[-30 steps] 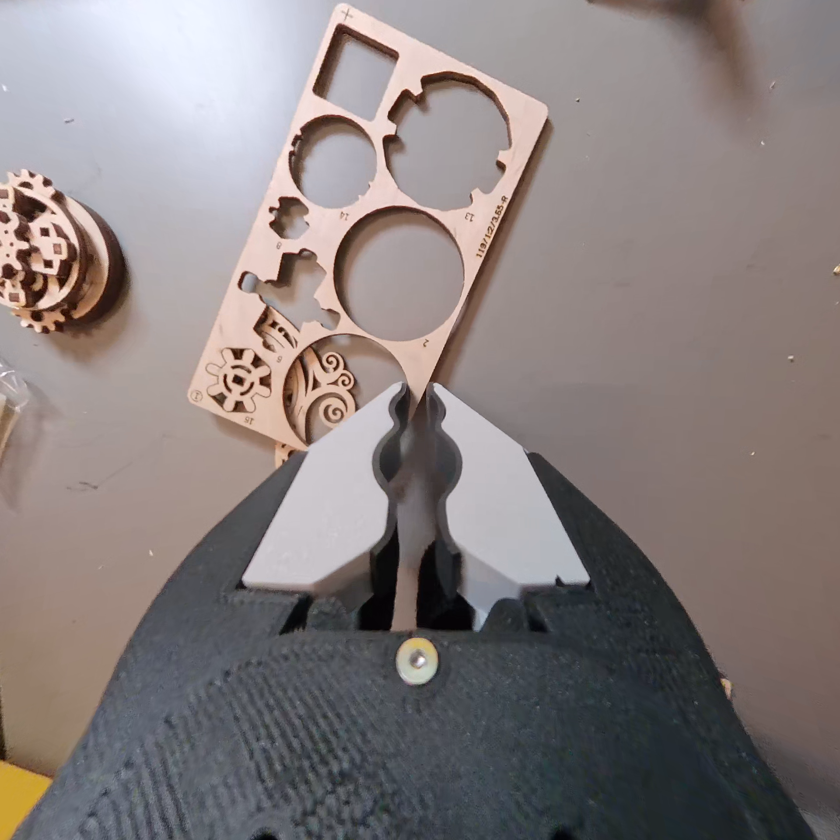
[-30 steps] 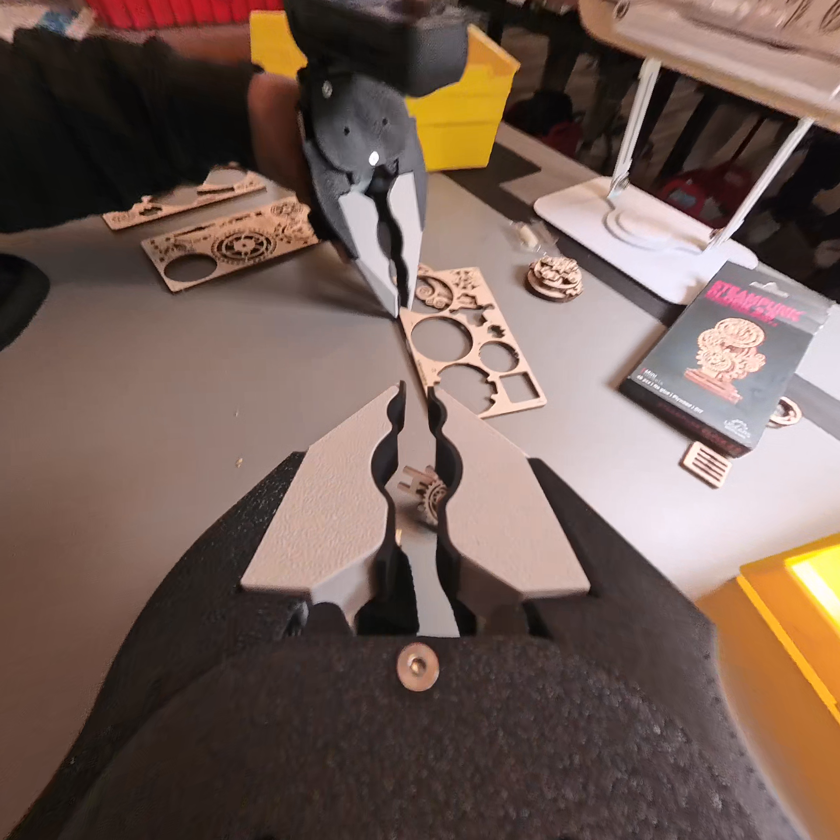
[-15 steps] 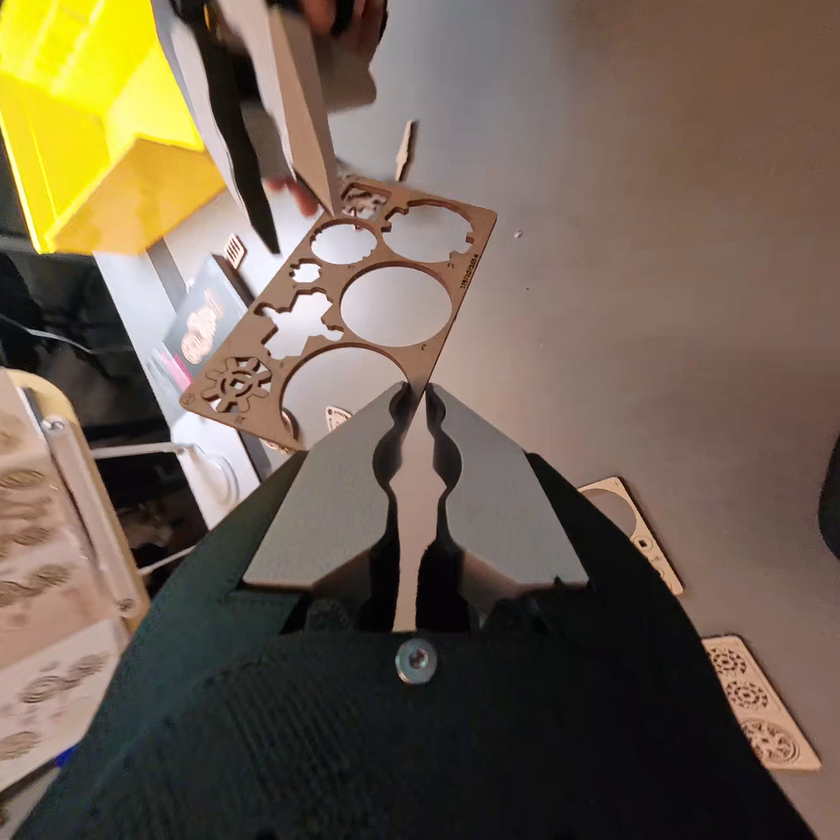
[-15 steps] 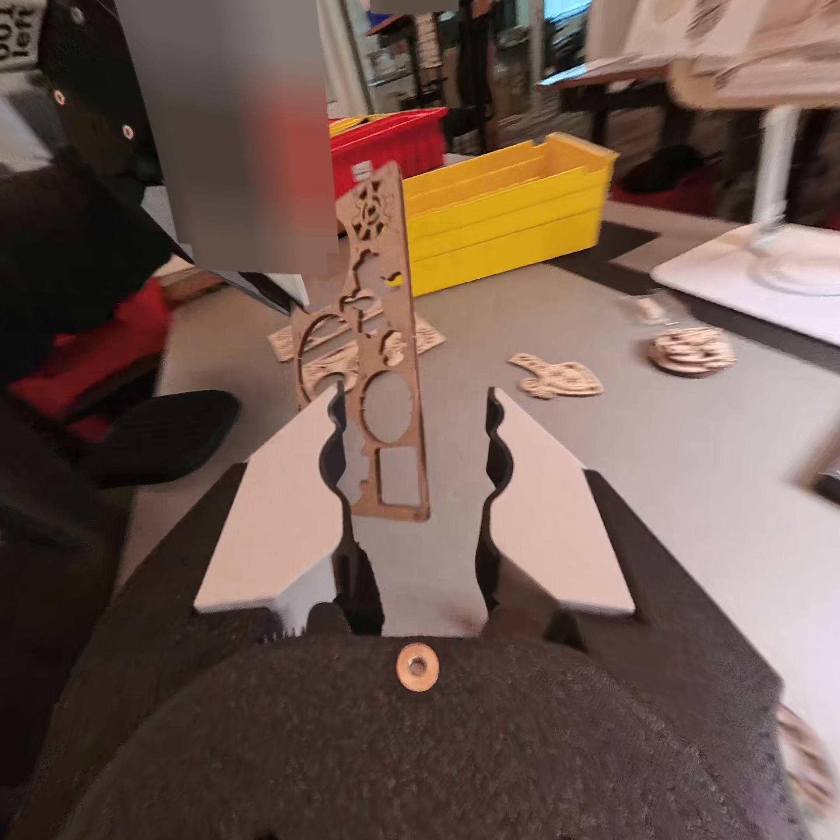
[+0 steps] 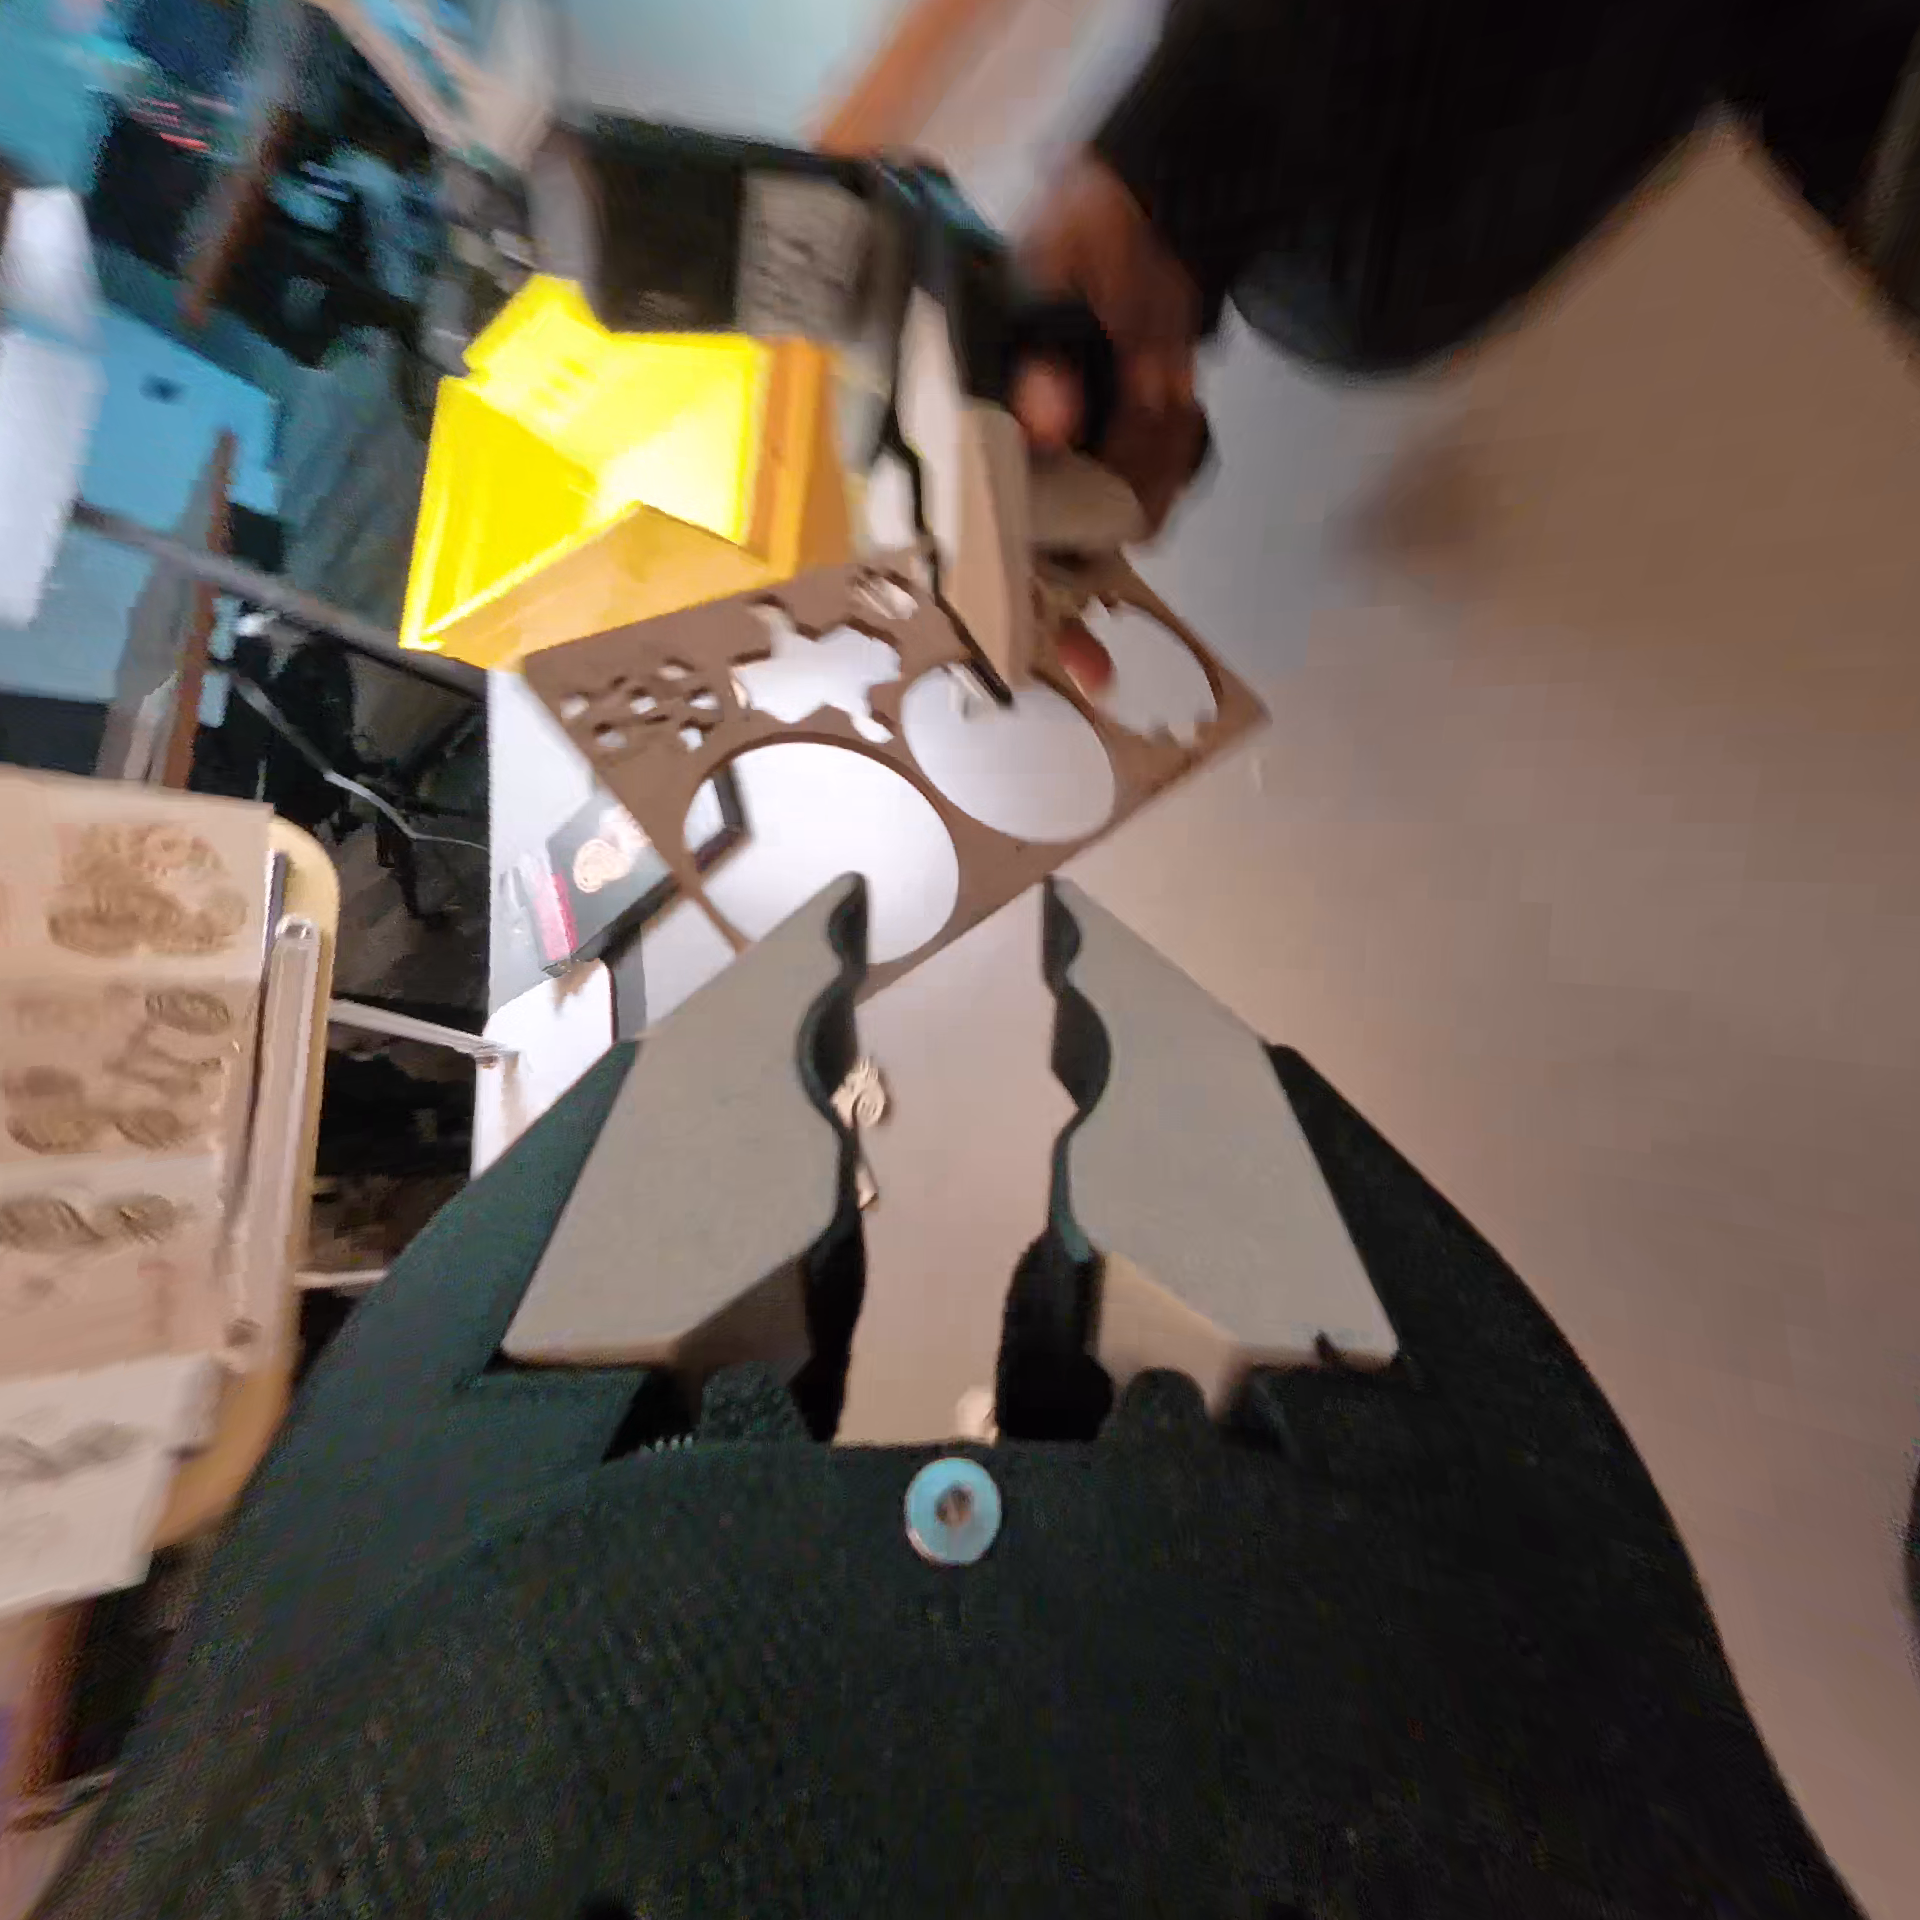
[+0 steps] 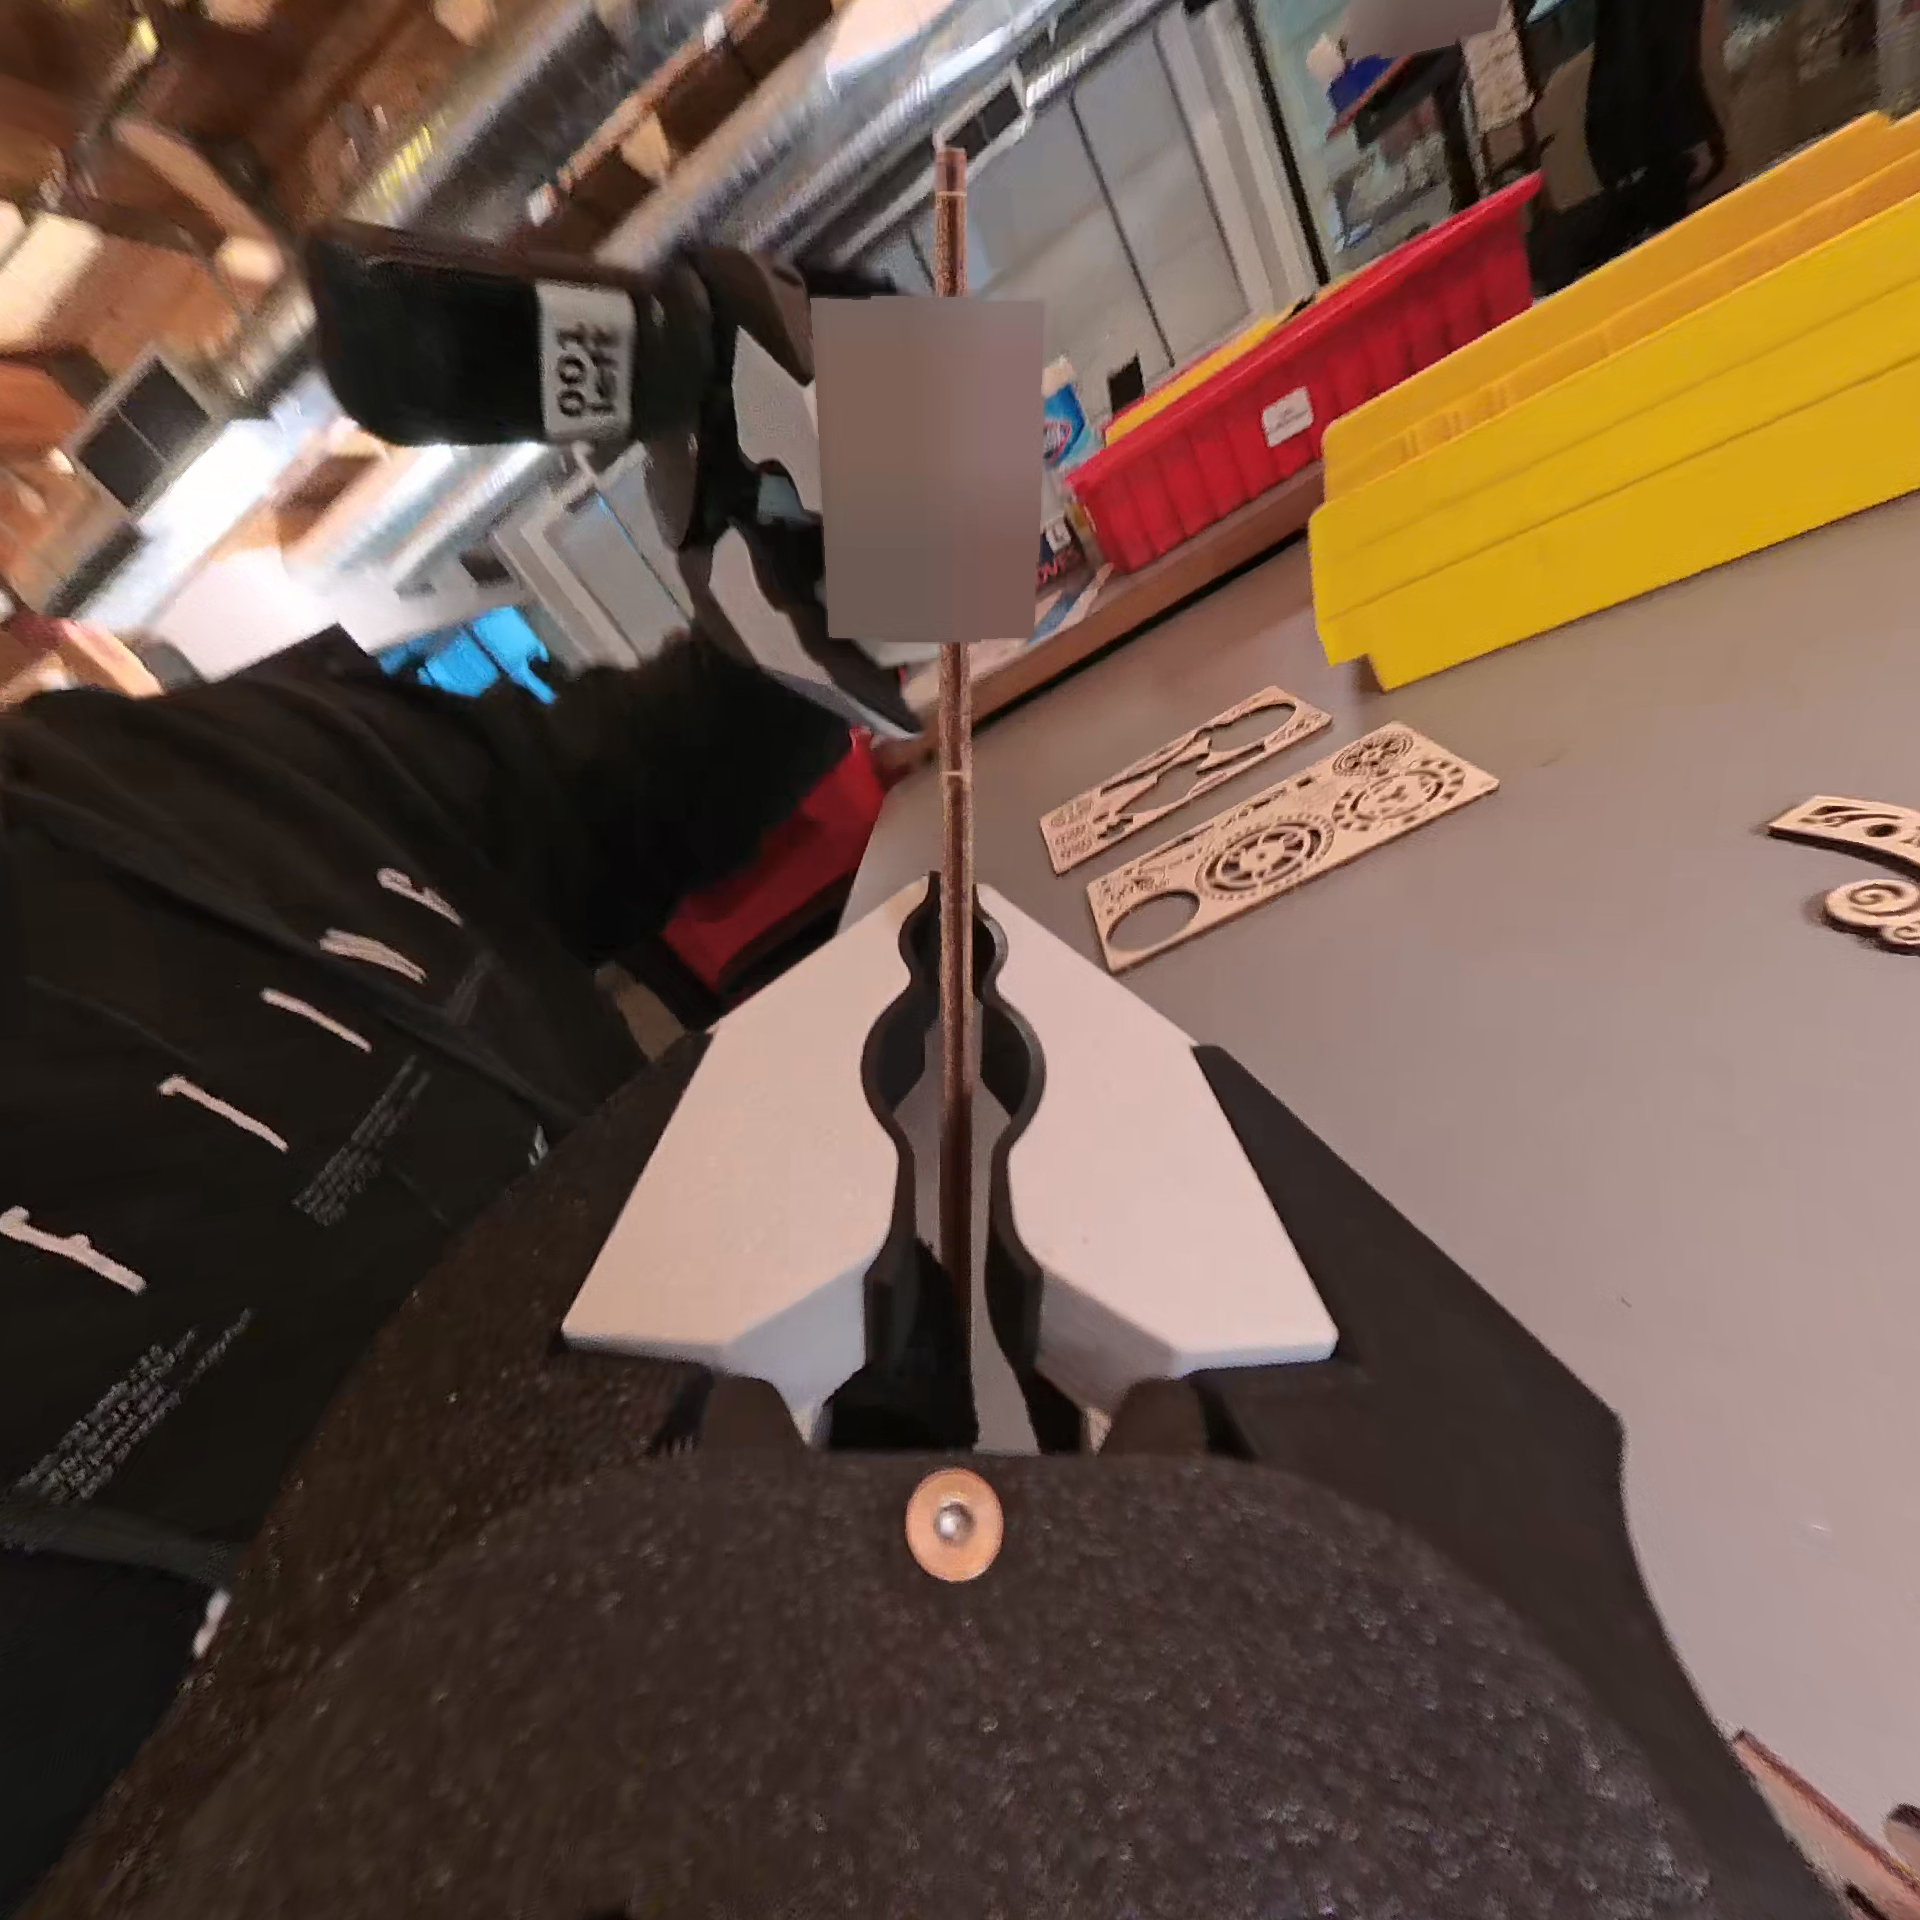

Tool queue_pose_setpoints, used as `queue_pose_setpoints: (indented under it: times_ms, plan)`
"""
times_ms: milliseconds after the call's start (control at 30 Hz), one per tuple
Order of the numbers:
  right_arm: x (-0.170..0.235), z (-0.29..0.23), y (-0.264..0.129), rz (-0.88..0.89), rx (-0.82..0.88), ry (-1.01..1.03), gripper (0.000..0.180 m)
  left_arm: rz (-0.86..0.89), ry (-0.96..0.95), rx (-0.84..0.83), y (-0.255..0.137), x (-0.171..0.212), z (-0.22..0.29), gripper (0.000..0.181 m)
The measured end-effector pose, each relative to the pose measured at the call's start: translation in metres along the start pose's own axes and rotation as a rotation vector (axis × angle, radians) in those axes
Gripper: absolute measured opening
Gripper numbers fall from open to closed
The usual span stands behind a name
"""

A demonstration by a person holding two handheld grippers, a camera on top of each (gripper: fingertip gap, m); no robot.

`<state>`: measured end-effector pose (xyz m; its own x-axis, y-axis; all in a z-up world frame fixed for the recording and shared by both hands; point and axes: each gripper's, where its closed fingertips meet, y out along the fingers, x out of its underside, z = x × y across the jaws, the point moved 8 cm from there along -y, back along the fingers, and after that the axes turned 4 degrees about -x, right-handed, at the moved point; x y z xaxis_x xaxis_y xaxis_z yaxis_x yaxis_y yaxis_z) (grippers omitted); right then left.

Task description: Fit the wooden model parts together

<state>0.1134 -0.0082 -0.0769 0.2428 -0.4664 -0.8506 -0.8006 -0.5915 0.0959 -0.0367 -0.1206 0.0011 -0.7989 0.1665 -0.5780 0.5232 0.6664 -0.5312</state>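
A thin wooden sheet (image 5: 665, 769) with round cut-out holes hangs in the air above the grey table (image 5: 1558, 831). My right gripper (image 6: 956, 888) is shut on it; in the right wrist view the sheet (image 6: 953, 748) stands edge-on between the pads. In the left wrist view the right gripper (image 5: 997, 582) grips the sheet's far end. My left gripper (image 5: 954, 888) is open, and the sheet's near corner lies just ahead of its tips, apart from the right finger. The left gripper (image 6: 769, 582) also shows beyond the sheet. A small spiral wooden part (image 5: 862, 1101) lies on the table below.
Two more wooden sheets (image 6: 1288, 831) lie flat on the table, with loose carved parts (image 6: 1870, 873) to their right. Yellow bins (image 6: 1610, 499) and a red bin (image 6: 1299, 416) stand at the far edge. A black box (image 5: 613, 862) and a stand with printed pages (image 5: 125, 987) are at the left.
The left gripper lifted the sheet off the table, then opened and let it go. The right gripper opened, came in around the sheet's other end and shut on it.
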Motion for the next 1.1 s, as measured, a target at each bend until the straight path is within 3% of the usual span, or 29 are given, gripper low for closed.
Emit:
queue_pose_setpoints:
  times_ms: [33,133,233,300,367,500,767,1100]
  plan:
    - [-0.001,0.002,-0.003,0.045,0.0,0.021,0.0,0.086,-0.143,-0.065,-0.004,0.002,-0.006,0.042]
    - [-0.005,0.009,-0.014,0.199,-0.011,0.078,0.001,0.376,-0.678,-0.206,-0.01,0.02,-0.018,0.047]
    - [-0.007,0.013,-0.017,0.282,-0.027,0.1,0.001,0.615,-1.142,-0.103,0.011,0.044,-0.014,0.057]
    - [-0.005,0.014,-0.014,0.295,-0.024,0.097,0.001,0.761,-1.313,0.042,0.031,0.046,-0.008,0.055]
    - [0.0,0.015,-0.008,0.288,-0.007,0.096,0.001,0.797,-1.371,0.16,0.051,0.041,-0.002,0.046]
    - [0.012,0.017,0.0,0.2,0.08,0.059,0.003,0.728,-1.38,0.254,0.075,0.046,0.012,0.0]
    - [0.0,0.021,-0.01,0.171,0.202,-0.044,0.015,0.731,-1.655,0.458,0.084,0.074,0.034,0.0]
    - [-0.006,0.027,-0.021,0.242,0.283,-0.004,0.007,0.708,-1.716,0.585,0.1,0.065,0.048,0.0]
